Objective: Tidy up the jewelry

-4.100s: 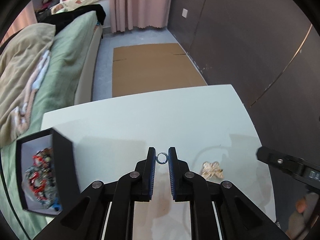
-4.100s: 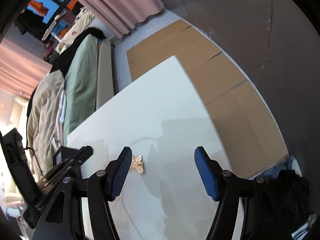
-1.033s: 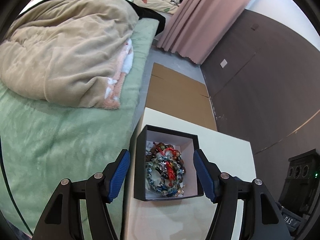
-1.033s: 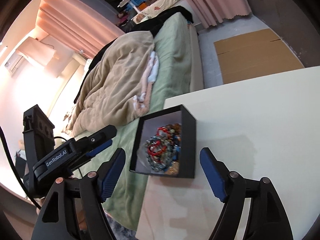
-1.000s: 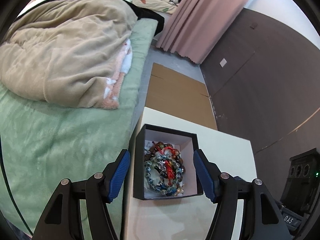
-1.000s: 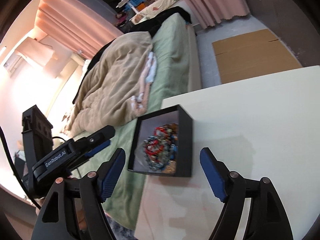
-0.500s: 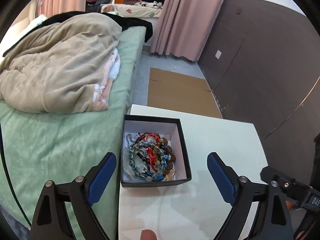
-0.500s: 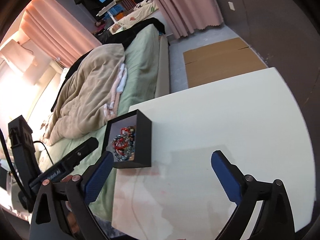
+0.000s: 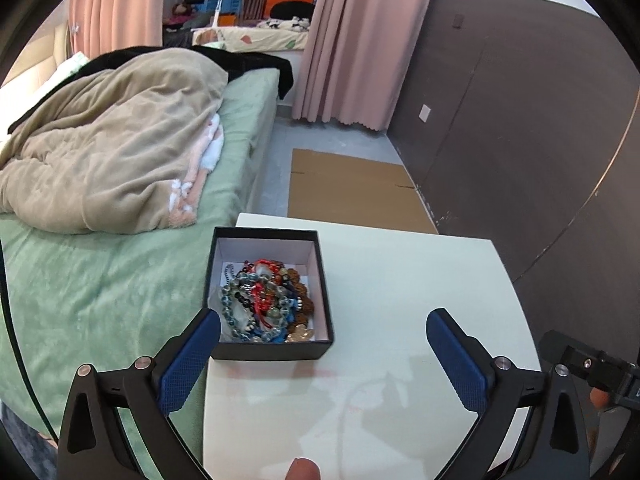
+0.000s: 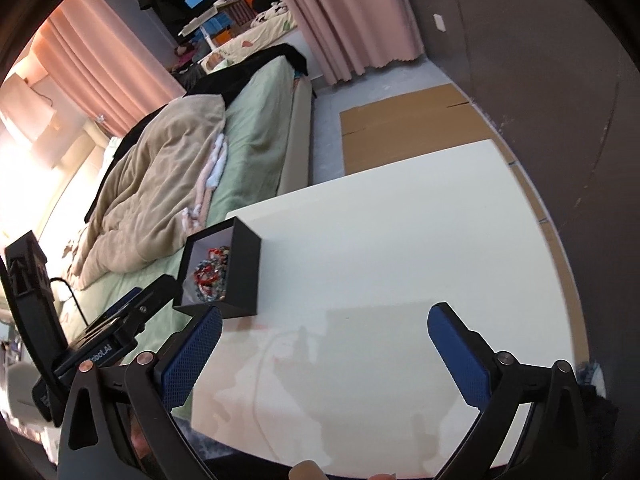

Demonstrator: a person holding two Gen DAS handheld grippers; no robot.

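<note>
Both claws stand wide and hold nothing. The left claw (image 9: 322,344) hangs above the near part of the worktop (image 9: 400,280), with the box (image 9: 268,344) just ahead of it and toward its left finger; that blue pad overlaps the box's near left corner in the view, though whether it touches is hard to tell through the fisheye. The right claw (image 10: 324,350) hovers over bare worktop, the box ahead and off to its left.

The jewelry (image 9: 266,300), a tangle of bead bracelets and a gold piece, all lies inside the box. No loose piece shows on the worktop, so the task looks close to done.

The risk is the box's place. It sits at the worktop's left edge, and from the left view its left wall seems level with or slightly past that edge, above the bed (image 9: 100,280). A nudge from the left claw's finger could tip it off and spill the beads onto the bedding. The bracelets are also heaped high, so a careless reach in could snag a strand and drag others out.
</note>
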